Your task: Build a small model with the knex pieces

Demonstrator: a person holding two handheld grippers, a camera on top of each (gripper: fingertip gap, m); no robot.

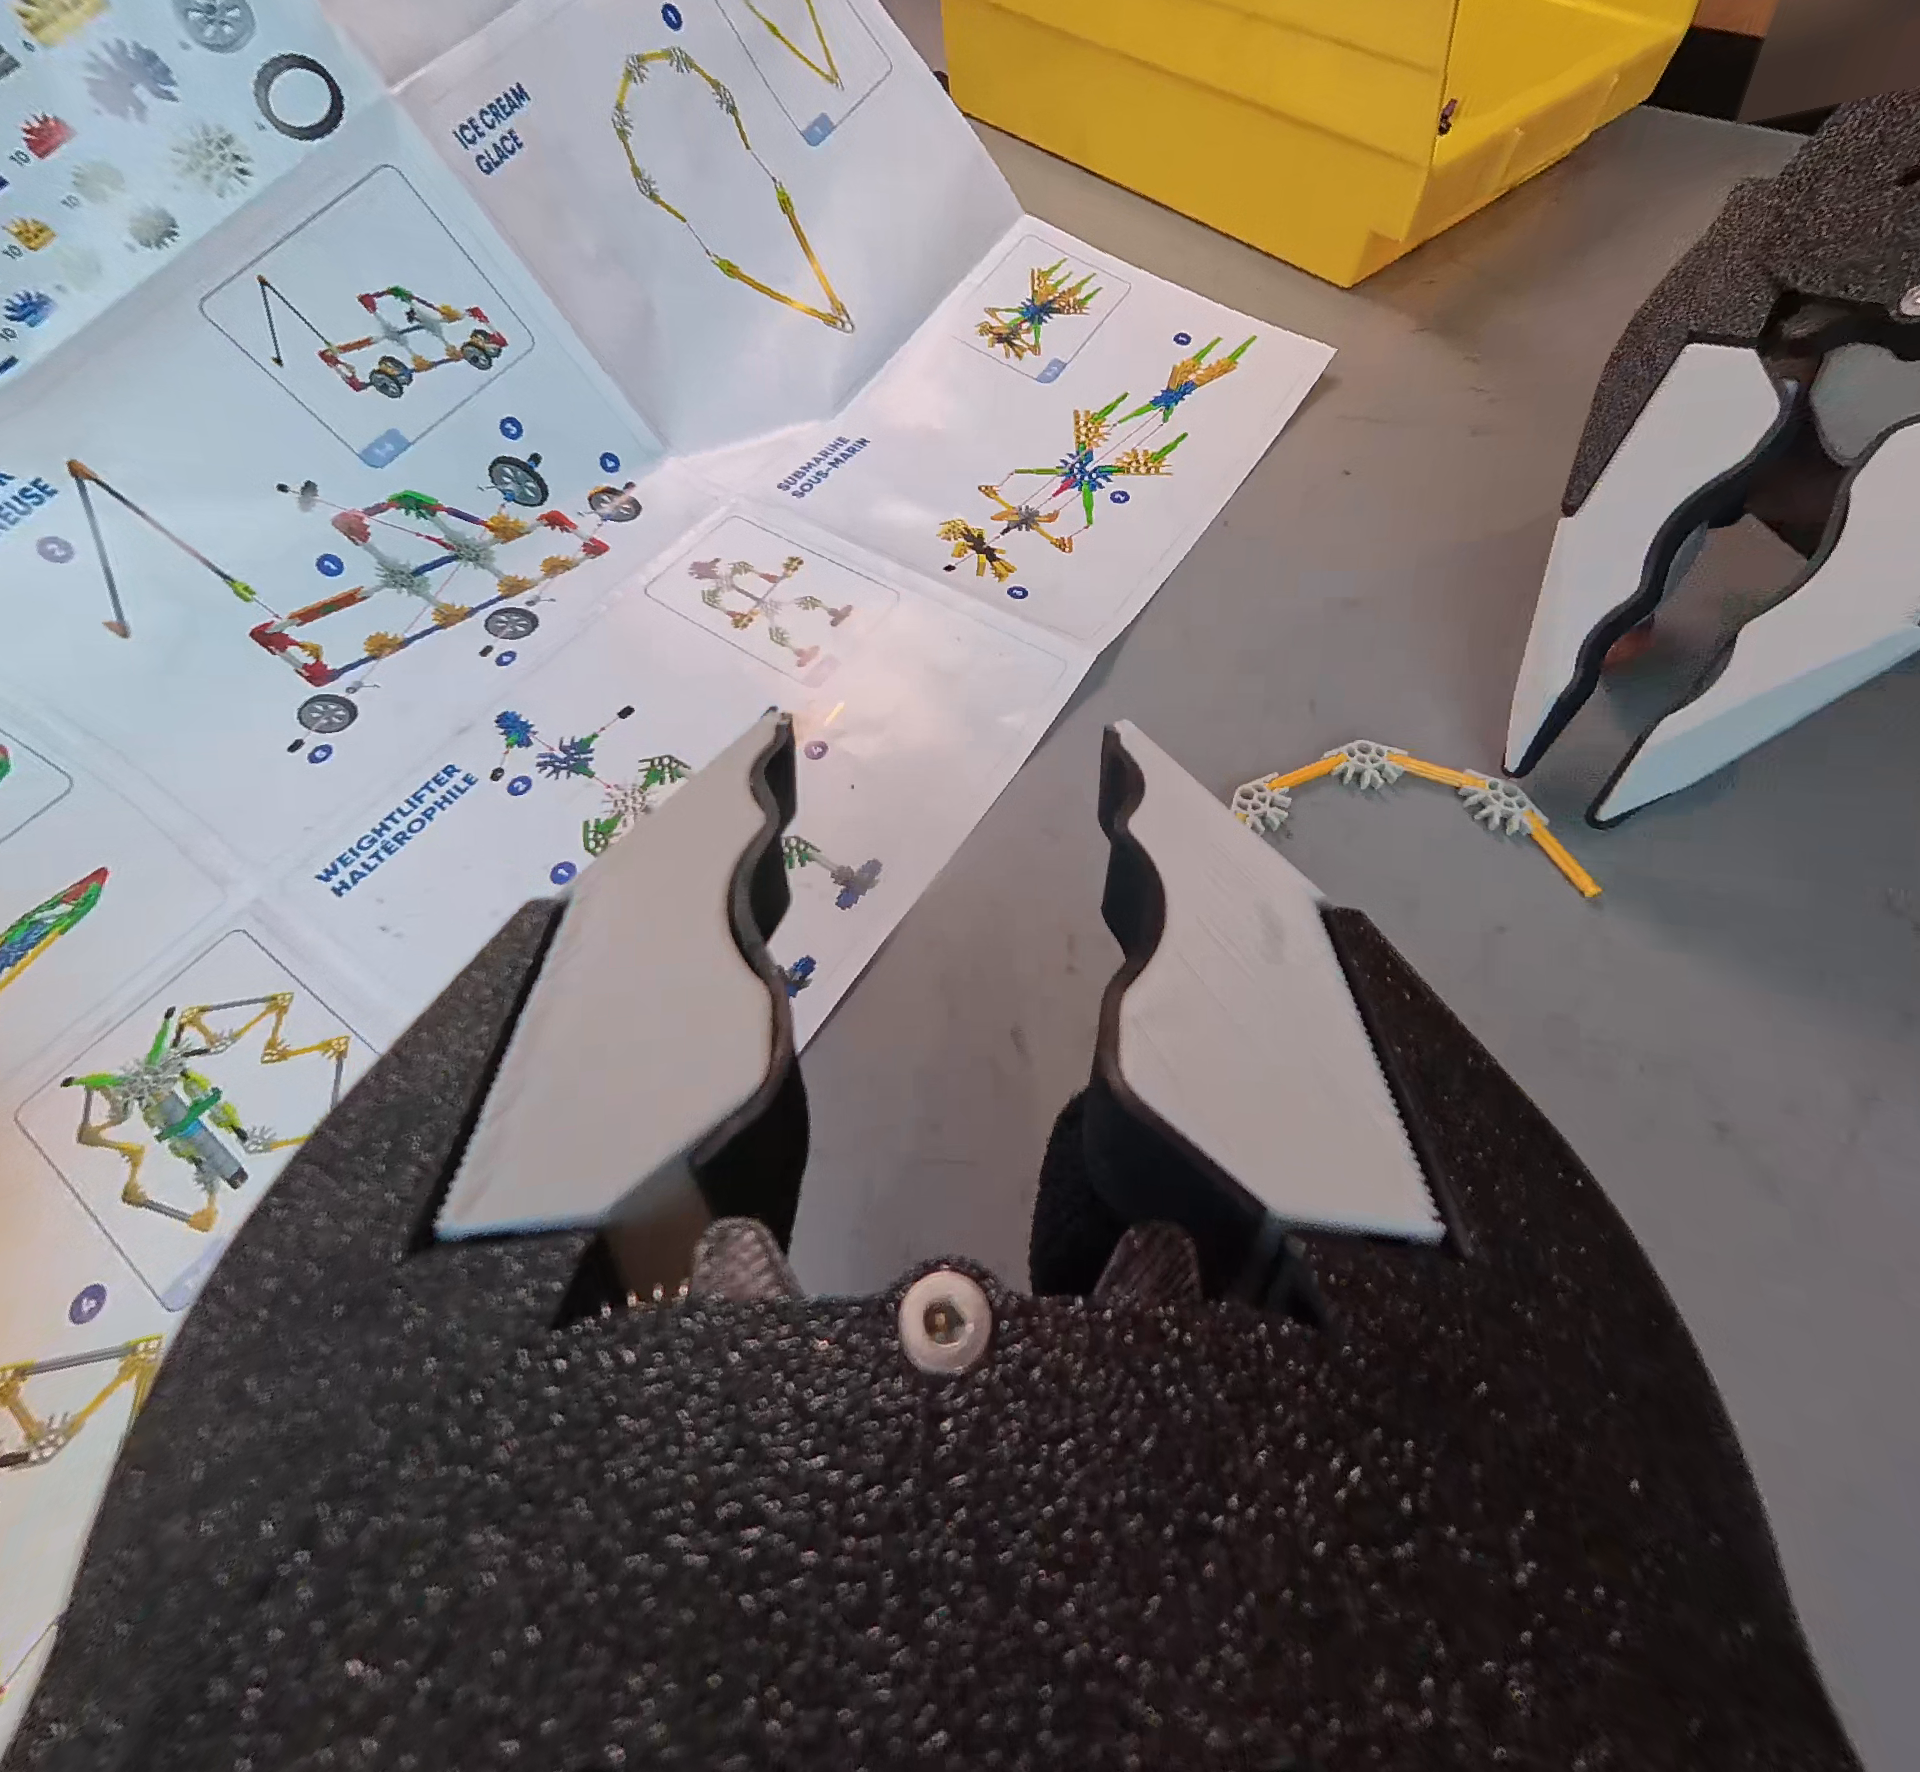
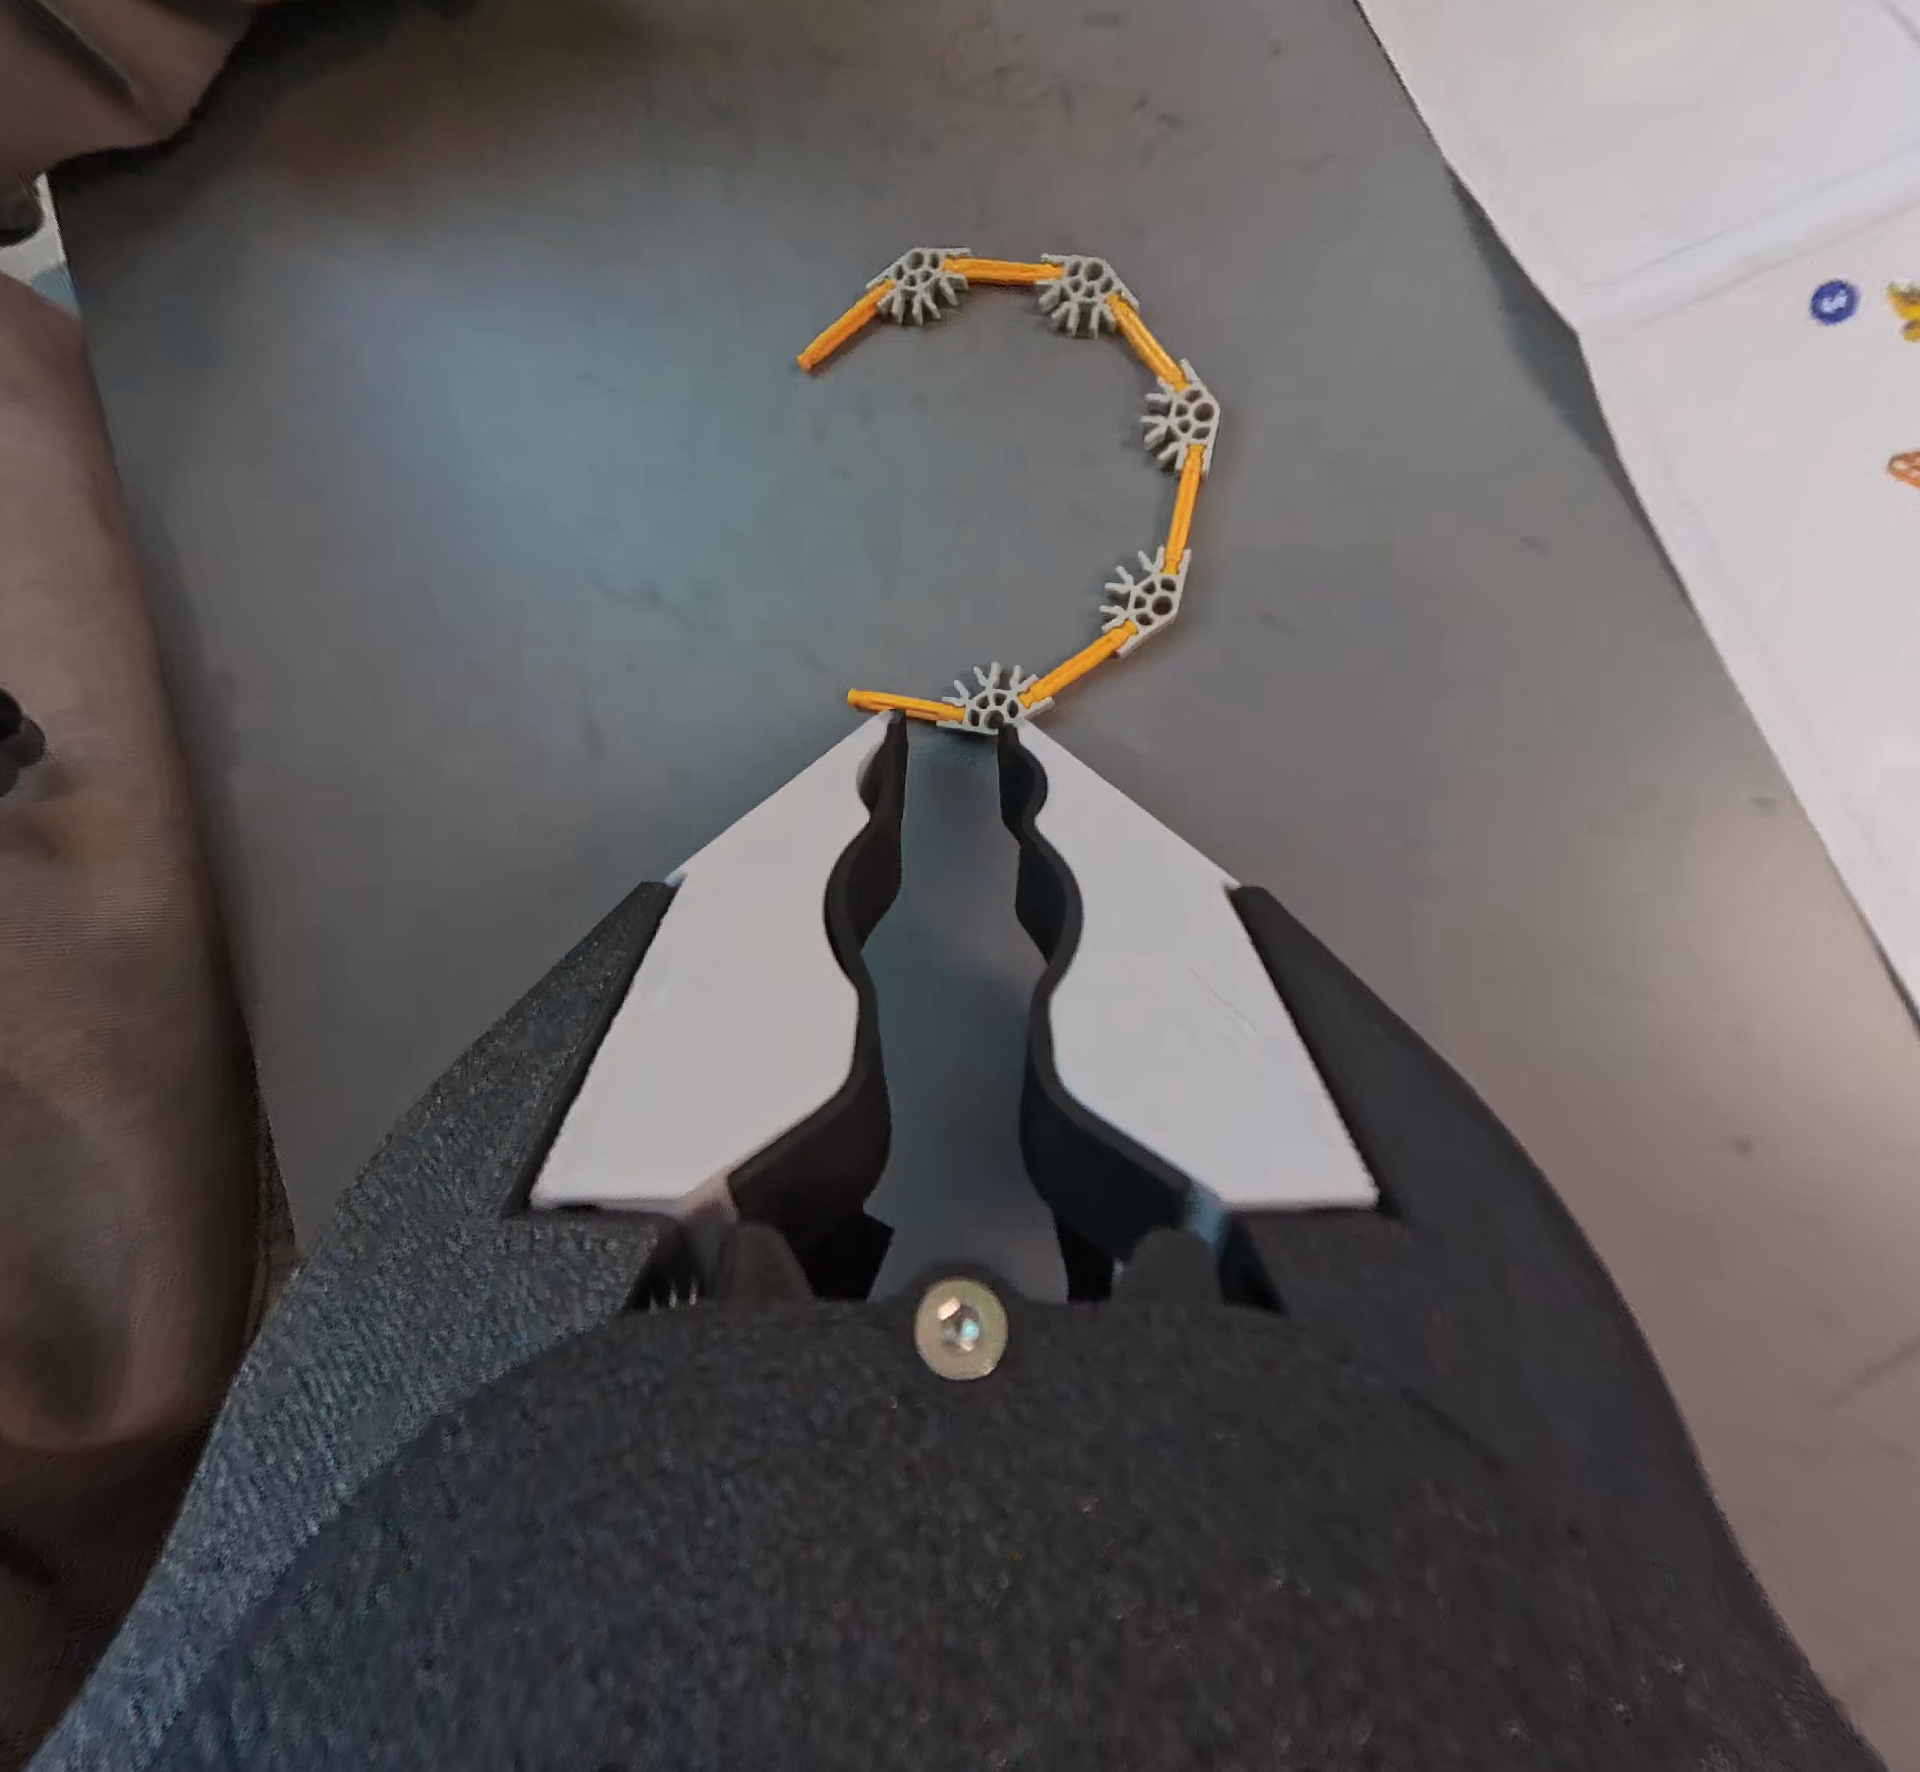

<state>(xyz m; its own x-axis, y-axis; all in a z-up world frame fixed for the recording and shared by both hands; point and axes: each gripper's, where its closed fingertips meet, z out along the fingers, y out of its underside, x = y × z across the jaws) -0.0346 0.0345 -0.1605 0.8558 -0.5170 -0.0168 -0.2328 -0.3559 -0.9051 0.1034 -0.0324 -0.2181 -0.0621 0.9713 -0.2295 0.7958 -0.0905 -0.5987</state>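
Left hand-held gripper point(image 1: 945, 735): jaws spread wide, nothing between them, poised over the near right edge of the instruction sheet point(image 1: 582, 434) where it meets bare grey worktop point(image 1: 1351, 1047). Right hand-held gripper point(image 2: 948, 723): jaws narrowed but with a gap between the tips, which sit at the nearest connector of the rod-and-connector chain point(image 2: 1164, 475); whether they pinch it or merely touch it cannot be told. In the left wrist view the same gripper stands tips-down at the right, just beside the chain's visible part. Rod-and-connector chain: five grey snowflake-shaped connectors joined by short orange-yellow rods, lying flat on the worktop in an open hook-like curve, with a free rod at each end. Instruction sheet: large, white, creased from folding, printed with coloured model diagrams, spread over the left of the worktop. Yellow plastic bin point(image 1: 1299, 60): far right, beyond the sheet, open side facing the worktop. Brown fabric point(image 2: 94, 787): along the left edge of the right wrist view, blurred.
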